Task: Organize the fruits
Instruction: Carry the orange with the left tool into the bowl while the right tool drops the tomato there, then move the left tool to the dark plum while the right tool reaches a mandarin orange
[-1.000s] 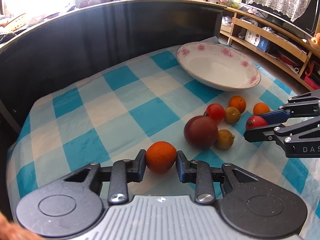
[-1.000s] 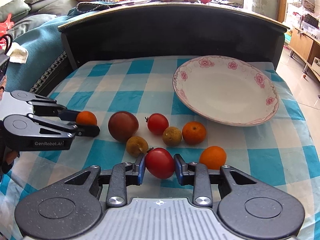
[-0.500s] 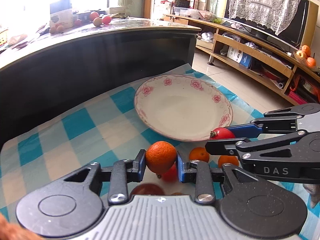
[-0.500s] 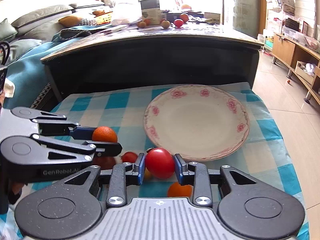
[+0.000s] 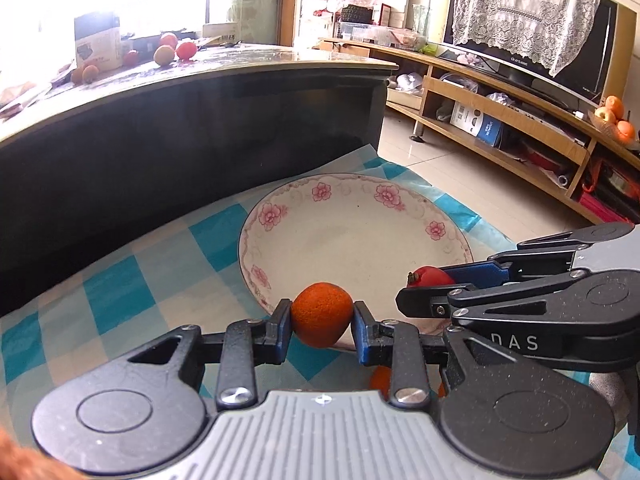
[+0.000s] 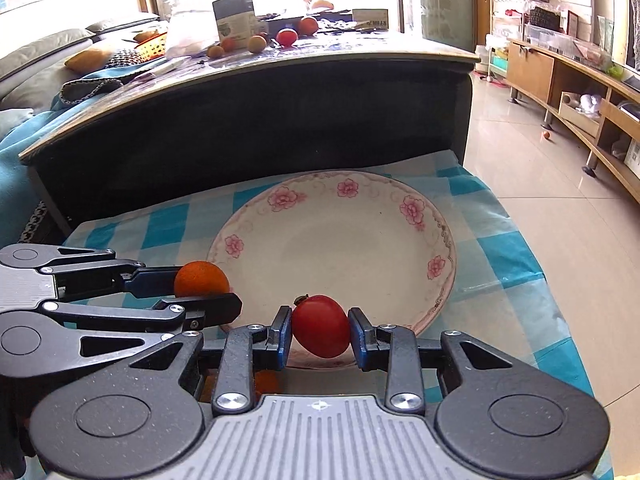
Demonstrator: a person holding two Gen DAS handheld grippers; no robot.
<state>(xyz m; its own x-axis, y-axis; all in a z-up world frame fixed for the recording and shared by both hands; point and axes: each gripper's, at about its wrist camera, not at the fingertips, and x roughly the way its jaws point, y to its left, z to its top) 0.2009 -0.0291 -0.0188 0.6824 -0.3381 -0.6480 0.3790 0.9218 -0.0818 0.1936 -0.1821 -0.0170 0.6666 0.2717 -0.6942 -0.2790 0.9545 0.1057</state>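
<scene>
Nothing on the floral plate (image 6: pixel 436 240) yet, left gripper (image 5: pixel 322 318) pinching an orange (image 5: pixel 321 314), right gripper (image 6: pixel 320 330) pinching a tomato (image 6: pixel 321 326), both hovering at the rim, more fruit below

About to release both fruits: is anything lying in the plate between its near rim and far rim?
No. In both wrist views the plate is bare white inside. The orange and tomato hang in their grippers at the near rim.
</scene>
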